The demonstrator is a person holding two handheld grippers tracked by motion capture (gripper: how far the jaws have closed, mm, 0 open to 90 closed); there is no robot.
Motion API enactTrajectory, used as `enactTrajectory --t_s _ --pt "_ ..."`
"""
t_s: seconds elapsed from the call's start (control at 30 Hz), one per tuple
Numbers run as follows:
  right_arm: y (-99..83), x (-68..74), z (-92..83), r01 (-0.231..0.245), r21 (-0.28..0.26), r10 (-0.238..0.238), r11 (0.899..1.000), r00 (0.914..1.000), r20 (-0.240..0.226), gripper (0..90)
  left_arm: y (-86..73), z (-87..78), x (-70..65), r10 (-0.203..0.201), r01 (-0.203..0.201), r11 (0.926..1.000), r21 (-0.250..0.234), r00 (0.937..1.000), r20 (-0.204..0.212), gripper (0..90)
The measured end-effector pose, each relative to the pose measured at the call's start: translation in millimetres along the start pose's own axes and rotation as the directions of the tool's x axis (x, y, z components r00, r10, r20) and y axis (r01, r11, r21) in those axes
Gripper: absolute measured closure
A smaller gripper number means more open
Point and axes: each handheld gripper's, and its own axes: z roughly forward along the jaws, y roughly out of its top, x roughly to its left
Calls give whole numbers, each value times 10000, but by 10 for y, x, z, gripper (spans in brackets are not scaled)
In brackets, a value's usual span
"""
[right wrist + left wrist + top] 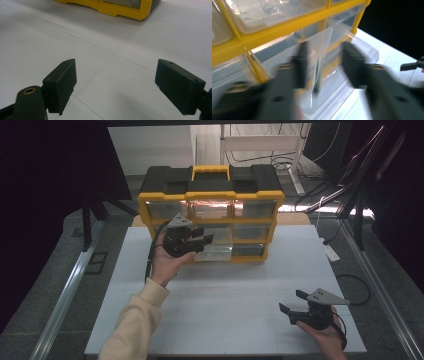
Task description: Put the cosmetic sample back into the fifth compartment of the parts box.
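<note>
While the high view places the left gripper (203, 240) at a pulled-out clear drawer (215, 251) of the yellow organizer (210, 200), the left gripper view shows its blurred jaws spread astride the drawer's wall. The right gripper (115, 85), spread and empty, hovers over the white tabletop (120, 37).

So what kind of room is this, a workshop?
Probably a lab or recording setup rather than a workshop: a bare white table between dark curtains, loose cables on the floor behind, and one yellow drawer organizer.
</note>
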Motion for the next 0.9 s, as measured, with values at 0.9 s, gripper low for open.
enactTrajectory --t_s 0.9 --pt "14 20 -4 -40 -21 40 10000 10000 -43 172 -1049 -893 -169 306 -321 9989 -338 9986 -442 179"
